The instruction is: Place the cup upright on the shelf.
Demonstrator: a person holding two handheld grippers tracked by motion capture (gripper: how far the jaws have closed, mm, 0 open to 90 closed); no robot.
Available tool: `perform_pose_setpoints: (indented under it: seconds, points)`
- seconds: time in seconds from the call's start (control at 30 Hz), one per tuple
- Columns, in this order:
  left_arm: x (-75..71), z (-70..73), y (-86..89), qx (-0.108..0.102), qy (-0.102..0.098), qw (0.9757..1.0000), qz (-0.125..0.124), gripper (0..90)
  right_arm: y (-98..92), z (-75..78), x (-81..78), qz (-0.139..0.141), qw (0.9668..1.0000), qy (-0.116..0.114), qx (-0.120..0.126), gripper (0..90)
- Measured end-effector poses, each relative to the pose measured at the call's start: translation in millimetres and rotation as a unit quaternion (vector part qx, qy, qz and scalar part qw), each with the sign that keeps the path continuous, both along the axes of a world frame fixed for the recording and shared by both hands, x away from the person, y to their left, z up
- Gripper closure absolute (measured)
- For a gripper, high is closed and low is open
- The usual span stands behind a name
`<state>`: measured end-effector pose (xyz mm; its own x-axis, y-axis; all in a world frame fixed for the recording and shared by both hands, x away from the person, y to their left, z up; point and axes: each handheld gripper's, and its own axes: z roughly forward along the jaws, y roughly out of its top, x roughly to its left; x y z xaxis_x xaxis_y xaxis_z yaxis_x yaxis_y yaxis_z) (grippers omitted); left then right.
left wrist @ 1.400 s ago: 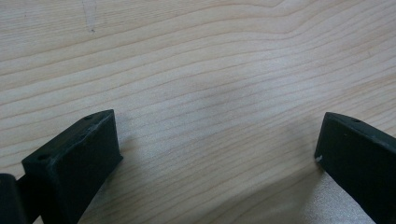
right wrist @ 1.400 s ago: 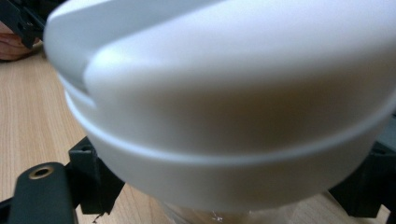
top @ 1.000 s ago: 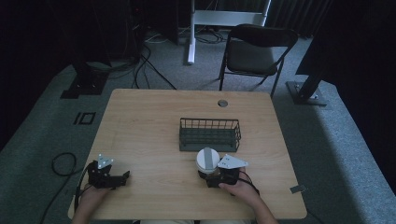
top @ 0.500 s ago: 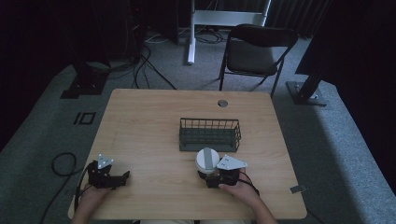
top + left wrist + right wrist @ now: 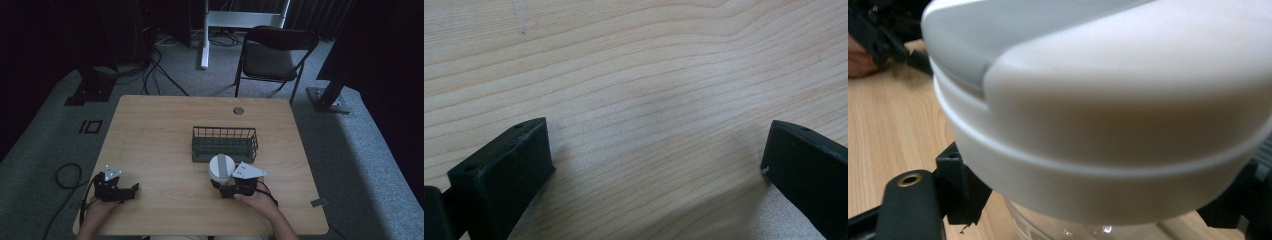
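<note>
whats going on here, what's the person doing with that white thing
A person sits at a wooden table with a gripper in each hand. The right gripper is closed around a clear jar with a white lid, its jaws clamped on the jar just under the lid, right in front of a dark wire basket. The left gripper rests near the table's front left corner with its jaws wide open over bare wood, holding nothing. A folding chair stands beyond the table.
</note>
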<state>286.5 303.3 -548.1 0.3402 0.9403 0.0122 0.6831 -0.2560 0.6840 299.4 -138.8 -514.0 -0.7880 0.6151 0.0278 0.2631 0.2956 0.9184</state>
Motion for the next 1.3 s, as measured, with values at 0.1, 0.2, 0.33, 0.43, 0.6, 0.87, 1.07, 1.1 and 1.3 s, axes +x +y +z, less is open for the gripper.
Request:
perform_pose_setpoints:
  seconds: [0.1,0.2,0.33,0.43,0.6,0.87,1.07,1.1,1.3]
  points:
    - [0.0,0.0,0.0,0.0,0.0,1.0,0.0,0.1,0.2,1.7,1.0,0.0,1.0,0.0,0.002,18.3]
    - [0.0,0.0,0.0,0.0,0.0,1.0,0.0,0.1,1.3,11.1,3.5,0.001,1.0,-0.005,0.007,18.3]
    - [0.0,0.0,0.0,0.0,0.0,1.0,0.0,0.1,2.3,20.0,6.6,-0.002,0.9999,-0.011,0.007,18.2]
    - [0.0,0.0,0.0,0.0,0.0,1.0,0.0,0.1,3.0,27.5,8.7,-0.003,0.9999,-0.014,0.008,18.3]
    - [0.0,0.0,0.0,0.0,0.0,1.0,0.0,0.1,6.0,41.9,13.9,-0.006,0.9996,-0.027,0.009,18.2]
    - [0.0,0.0,0.0,0.0,0.0,1.0,0.0,0.1,9.9,55.7,22.4,-0.02,0.999,-0.04,0.011,18.3]
    - [0.0,0.0,0.0,0.0,0.0,1.0,0.0,0.1,11.1,70.1,34.9,-0.051,0.9976,-0.043,0.02,18.3]
    - [0.0,-0.1,0.0,0.0,0.0,1.0,0.0,0.1,11.0,71.9,36.4,-0.058,0.9971,-0.043,0.02,18.3]
    - [0.0,0.0,0.0,0.0,0.0,1.0,0.0,0.1,9.1,82.9,48.2,-0.084,0.9951,-0.051,0.017,18.3]
